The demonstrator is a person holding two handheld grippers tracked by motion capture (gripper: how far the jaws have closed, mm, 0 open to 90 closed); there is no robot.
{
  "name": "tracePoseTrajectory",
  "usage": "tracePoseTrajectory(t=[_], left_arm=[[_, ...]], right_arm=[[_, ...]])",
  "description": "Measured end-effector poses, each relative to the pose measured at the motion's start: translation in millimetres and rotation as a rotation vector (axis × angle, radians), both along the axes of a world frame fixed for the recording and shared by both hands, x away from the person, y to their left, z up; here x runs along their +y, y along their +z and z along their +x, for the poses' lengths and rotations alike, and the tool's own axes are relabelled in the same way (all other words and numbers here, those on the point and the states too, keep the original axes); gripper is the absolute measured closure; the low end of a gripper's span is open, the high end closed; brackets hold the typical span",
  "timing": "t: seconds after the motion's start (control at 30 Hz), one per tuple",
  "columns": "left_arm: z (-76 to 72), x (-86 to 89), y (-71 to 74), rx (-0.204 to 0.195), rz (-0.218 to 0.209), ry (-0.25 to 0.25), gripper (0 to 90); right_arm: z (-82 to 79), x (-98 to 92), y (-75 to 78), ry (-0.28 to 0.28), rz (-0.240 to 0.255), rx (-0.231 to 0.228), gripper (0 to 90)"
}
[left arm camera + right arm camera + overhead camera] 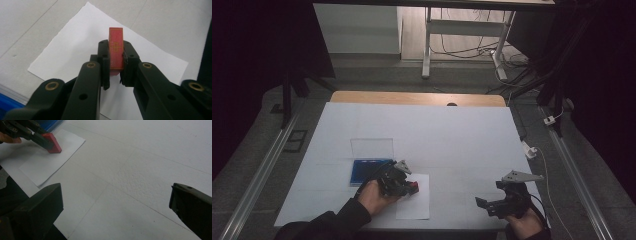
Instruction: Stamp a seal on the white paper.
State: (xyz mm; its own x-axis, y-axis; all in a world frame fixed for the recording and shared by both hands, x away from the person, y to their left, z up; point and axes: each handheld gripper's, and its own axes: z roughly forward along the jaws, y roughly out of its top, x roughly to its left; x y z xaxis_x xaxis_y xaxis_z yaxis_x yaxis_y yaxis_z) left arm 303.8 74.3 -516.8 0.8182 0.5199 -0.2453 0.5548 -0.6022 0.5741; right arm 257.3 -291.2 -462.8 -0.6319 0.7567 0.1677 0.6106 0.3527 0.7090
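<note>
Left claw [116, 56] clamps red block [116, 50] over paper [413, 200]; right claw [486, 206] wide; blue box [363, 170] w/ lid up.

Looks like a lab or office data-collection room: white-covered table [422, 130] with wooden edge, metal rails [262, 172] along both sides on grey carpet floor [377, 75], a white desk frame [462, 30] behind with loose cables [467, 50], dark surroundings, dim lighting.

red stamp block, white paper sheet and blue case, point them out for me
red stamp block [116, 51], left gripper view, its top face between the jaws
white paper sheet [417, 207], high view, its bare lower part
blue case [362, 170], high view, its blue tray
</note>
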Motion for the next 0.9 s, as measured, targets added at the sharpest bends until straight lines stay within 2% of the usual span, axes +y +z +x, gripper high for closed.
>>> tracePoseTrajectory(t=[0.1,0.37,0.63,0.9], left_arm=[[-0.4,-0.5,0.5,-0.009,0.012,-0.007,79.9],[-13.1,-11.3,3.9,-0.117,0.096,-0.017,79.9],[-12.7,-11.2,5.1,-0.128,0.11,-0.038,79.7],[-10.5,-9.7,5.2,-0.112,0.092,-0.034,79.6]], right_arm=[[-0.2,0.0,0.1,-0.001,-0.003,-0.001,0.0],[-0.2,0.5,0.0,0.001,-0.005,-0.001,0.0],[-0.3,0.4,-0.1,0.001,-0.007,-0.002,0.0],[-0.8,0.2,0.1,0.0,-0.011,-0.003,0.0]])
